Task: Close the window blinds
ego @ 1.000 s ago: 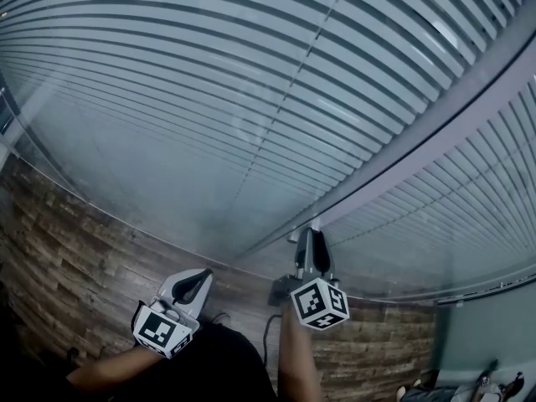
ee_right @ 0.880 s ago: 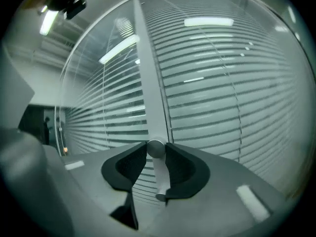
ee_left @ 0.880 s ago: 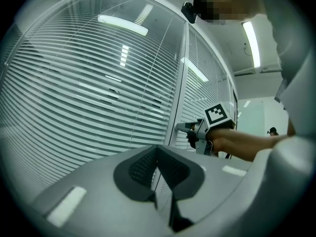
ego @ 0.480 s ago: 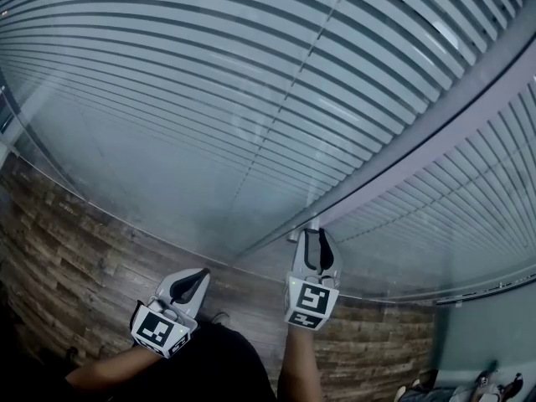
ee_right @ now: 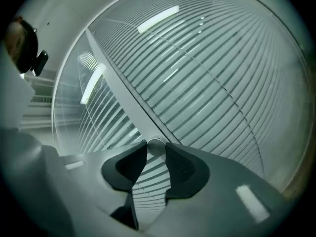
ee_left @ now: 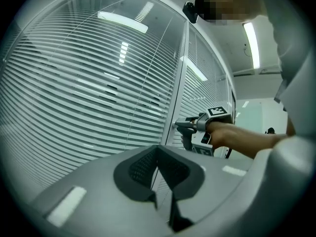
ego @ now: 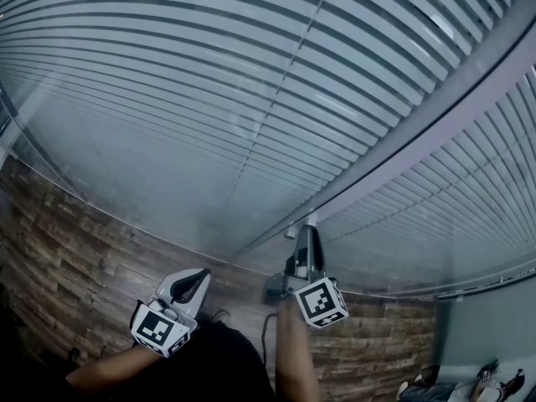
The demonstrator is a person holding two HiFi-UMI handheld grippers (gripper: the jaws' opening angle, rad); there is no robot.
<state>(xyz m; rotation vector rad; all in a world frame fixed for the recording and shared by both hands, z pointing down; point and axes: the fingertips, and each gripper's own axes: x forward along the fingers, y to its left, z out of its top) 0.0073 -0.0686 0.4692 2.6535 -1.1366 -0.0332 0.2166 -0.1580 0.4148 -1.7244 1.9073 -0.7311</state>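
At frame [ego: 402, 153] between 2 blinds [ego: 209, 99], right gripper [ego: 308, 228] jaws closing on small round knob [ee_right: 155, 145], its base hidden between them. Left gripper [ee_left: 158, 149]: low, well apart, jaws together, empty.

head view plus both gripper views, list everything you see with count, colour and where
blinds: two sets, pale grey slats, behind glass, one on each side of the frame
frame: one, grey, between the two panes
knob: one, small, pale, round, on the frame
floor: one, brown wood pattern, below the glass
ceiling light: one strip, white, overhead in the left gripper view
left gripper: one, grey with a black-and-white marker cube, held low and away from the glass, jaws together, empty
right gripper: one, same colours, at the frame, jaws closing with the knob between them
forearms: two, bare, at the bottom of the head view
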